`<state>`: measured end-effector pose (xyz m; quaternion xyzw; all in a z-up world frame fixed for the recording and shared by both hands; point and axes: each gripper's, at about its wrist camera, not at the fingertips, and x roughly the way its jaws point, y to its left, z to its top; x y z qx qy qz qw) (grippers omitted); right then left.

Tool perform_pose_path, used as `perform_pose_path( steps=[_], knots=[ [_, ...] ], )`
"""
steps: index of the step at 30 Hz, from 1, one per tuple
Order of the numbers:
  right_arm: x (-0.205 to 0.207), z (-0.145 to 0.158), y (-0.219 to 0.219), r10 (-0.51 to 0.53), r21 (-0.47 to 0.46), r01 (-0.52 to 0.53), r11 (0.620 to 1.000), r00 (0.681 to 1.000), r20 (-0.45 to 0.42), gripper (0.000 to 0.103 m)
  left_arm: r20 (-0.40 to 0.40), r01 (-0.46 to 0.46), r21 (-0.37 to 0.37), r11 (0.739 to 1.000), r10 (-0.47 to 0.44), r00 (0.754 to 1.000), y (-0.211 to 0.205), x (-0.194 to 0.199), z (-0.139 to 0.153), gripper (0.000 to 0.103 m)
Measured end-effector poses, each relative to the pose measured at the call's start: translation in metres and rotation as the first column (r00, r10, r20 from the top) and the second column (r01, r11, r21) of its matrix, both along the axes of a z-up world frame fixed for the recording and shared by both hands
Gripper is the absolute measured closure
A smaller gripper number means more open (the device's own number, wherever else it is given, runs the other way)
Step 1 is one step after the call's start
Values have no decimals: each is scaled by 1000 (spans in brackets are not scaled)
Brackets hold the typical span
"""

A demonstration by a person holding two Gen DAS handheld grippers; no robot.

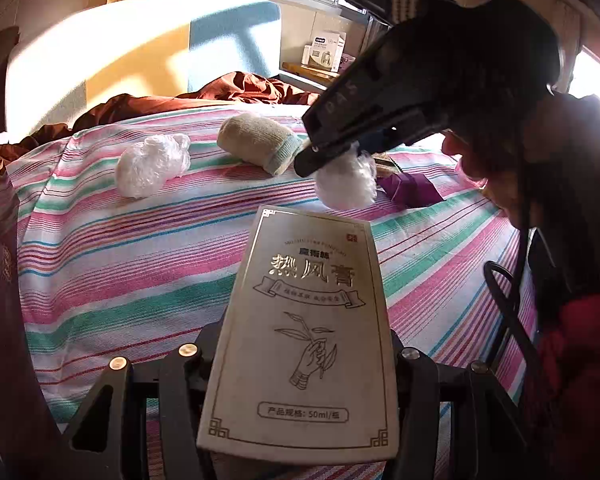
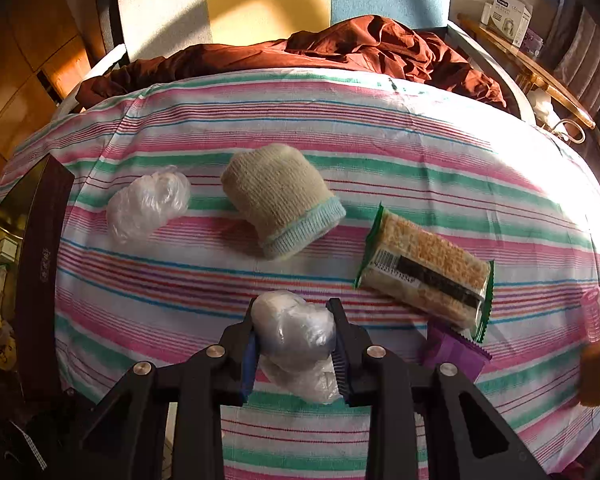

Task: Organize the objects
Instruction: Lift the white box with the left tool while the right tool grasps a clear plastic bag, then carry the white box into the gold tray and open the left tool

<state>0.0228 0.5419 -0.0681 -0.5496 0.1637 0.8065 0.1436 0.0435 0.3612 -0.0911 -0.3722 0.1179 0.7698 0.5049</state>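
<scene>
Now holding, both grippers full.
Left gripper clamped on box; right gripper clamped on plastic wad, just short of sock.

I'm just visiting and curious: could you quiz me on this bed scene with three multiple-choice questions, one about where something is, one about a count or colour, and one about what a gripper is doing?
1. Where does the rolled sock lie?
A. Between the loose plastic ball and the rice cracker pack
B. Inside the dark box
C. On the brown blanket

2. How many crumpled plastic balls show in the right wrist view?
A. One
B. Two
C. Four

3. What is the left gripper doing?
A. Hanging open
B. Squeezing the sock
C. Holding a cream carton

Answers:
1 A, the sock sits between them on the striped sheet.
2 B, one lies loose, and one, the held plastic ball, is in the right gripper.
3 C, the carton stands between its fingers.
</scene>
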Motion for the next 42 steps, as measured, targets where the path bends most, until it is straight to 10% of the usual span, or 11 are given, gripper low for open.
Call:
perform_pose_path(
  steps=[5,31,42],
  knots=[
    [38,-9,13,-130,-120,125,985,991,-33,73,-5,0,-3,1000,0,1000,1,1,0,48],
    [29,-22,1,-22,38,20,999,998,61,73,-16,-78,-46,996,77,997,-12,5,7,50],
    [15,-27,-13,-6,67,1,998,998,67,73,-105,-209,35,977,212,972,-63,-1,79,50]
  ],
)
